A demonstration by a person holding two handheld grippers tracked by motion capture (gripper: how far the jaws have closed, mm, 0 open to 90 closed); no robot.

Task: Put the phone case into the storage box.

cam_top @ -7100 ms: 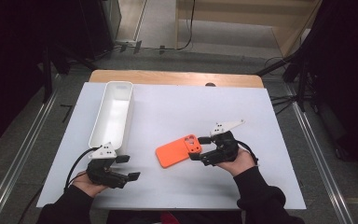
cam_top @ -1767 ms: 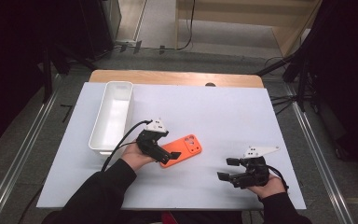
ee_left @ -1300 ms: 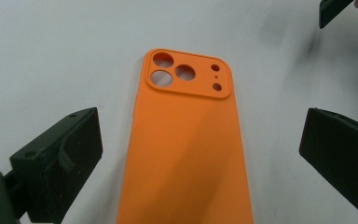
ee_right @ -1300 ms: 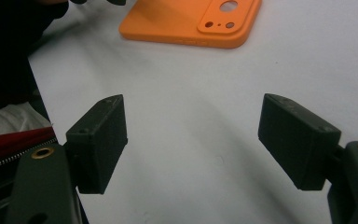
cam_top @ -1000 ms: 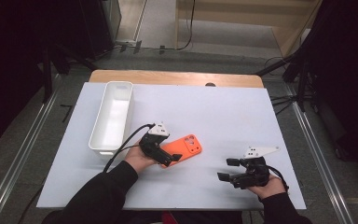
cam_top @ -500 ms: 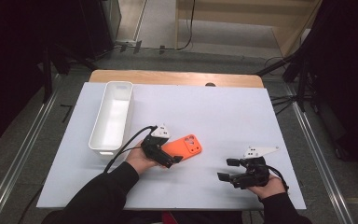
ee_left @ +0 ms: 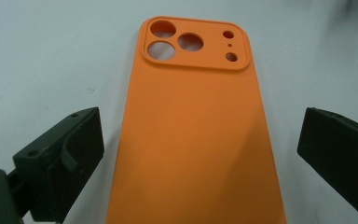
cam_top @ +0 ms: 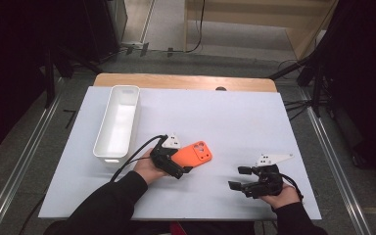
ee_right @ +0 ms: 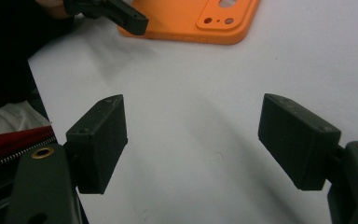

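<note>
An orange phone case point(cam_top: 197, 152) lies back-up on the white table, its camera cut-outs pointing away from my left hand. My left gripper point(cam_top: 183, 162) is open, with one jaw on each long side of the case point(ee_left: 191, 140) and a gap on both sides. My right gripper point(cam_top: 238, 178) is open and empty near the front right, low over the bare table point(ee_right: 205, 140). From there the case point(ee_right: 186, 21) lies ahead, with a black finger point(ee_right: 123, 15) of the left gripper beside it.
A long white tray point(cam_top: 101, 143) stands empty at the left, running front to back. The white table top point(cam_top: 235, 117) ends in a wooden strip point(cam_top: 186, 81) at the back. Dark floor and cables surround it.
Seven seconds ago my right gripper was at the case and my left by the tray's front. Since then they have swapped, and over the last second the left jaws slid further along the case.
</note>
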